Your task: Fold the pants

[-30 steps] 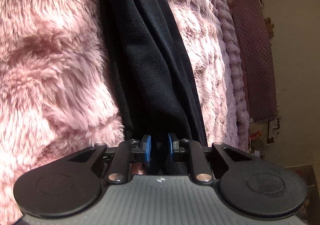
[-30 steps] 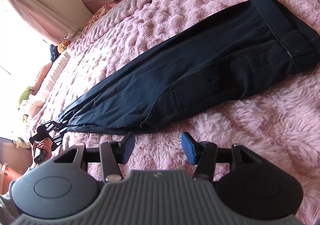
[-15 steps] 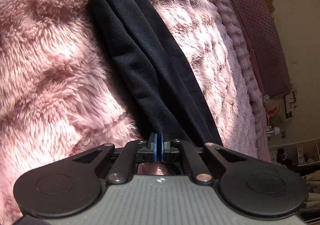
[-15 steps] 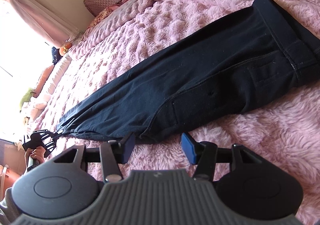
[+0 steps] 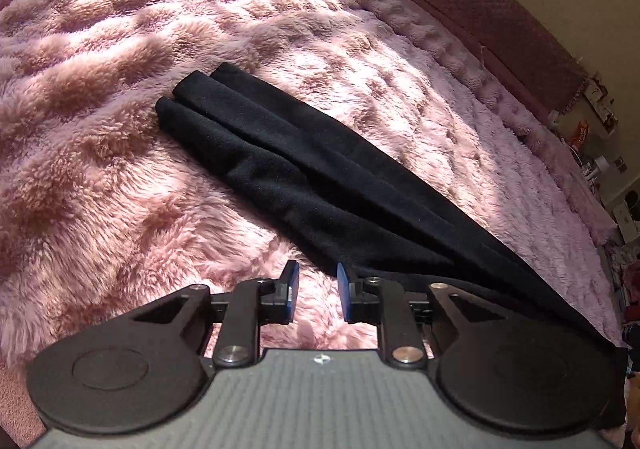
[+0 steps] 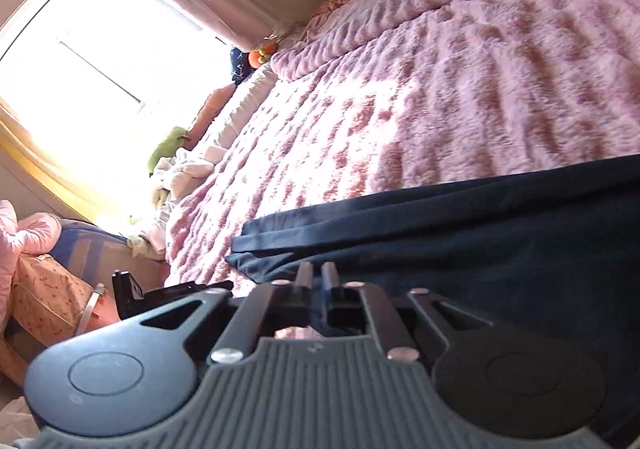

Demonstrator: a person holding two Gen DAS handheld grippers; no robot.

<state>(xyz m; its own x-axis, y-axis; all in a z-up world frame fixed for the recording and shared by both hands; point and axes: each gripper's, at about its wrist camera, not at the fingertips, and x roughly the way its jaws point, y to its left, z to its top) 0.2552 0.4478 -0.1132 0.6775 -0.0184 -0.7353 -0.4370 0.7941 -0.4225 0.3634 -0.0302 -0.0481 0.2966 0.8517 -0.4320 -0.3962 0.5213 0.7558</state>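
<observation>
Black pants (image 5: 320, 185) lie folded lengthwise on a fluffy pink blanket (image 5: 100, 169). Their far end (image 5: 188, 97) rests flat; the near part runs off under the right side of my left gripper (image 5: 318, 289). That gripper hovers above the blanket with its jaws a small gap apart and closing, and only pink fur shows between the blue pads (image 5: 292, 285). In the right wrist view the pants (image 6: 480, 249) fill the lower right. My right gripper (image 6: 316, 277) is shut at the cloth's edge, with dark fabric caught between its fingers.
A quilted pink headboard (image 5: 500, 9) and cluttered shelves (image 5: 592, 121) line the far side in the left wrist view. A bright window (image 6: 100, 49), curtain, pillows and soft toys (image 6: 168, 149) border the bed. A black gripper part (image 6: 128, 289) shows at the bed's edge.
My left gripper closed on the pants' end, then let go, rose and rolled. My right gripper swept sideways along the pants and went from wide open to shut on the cloth.
</observation>
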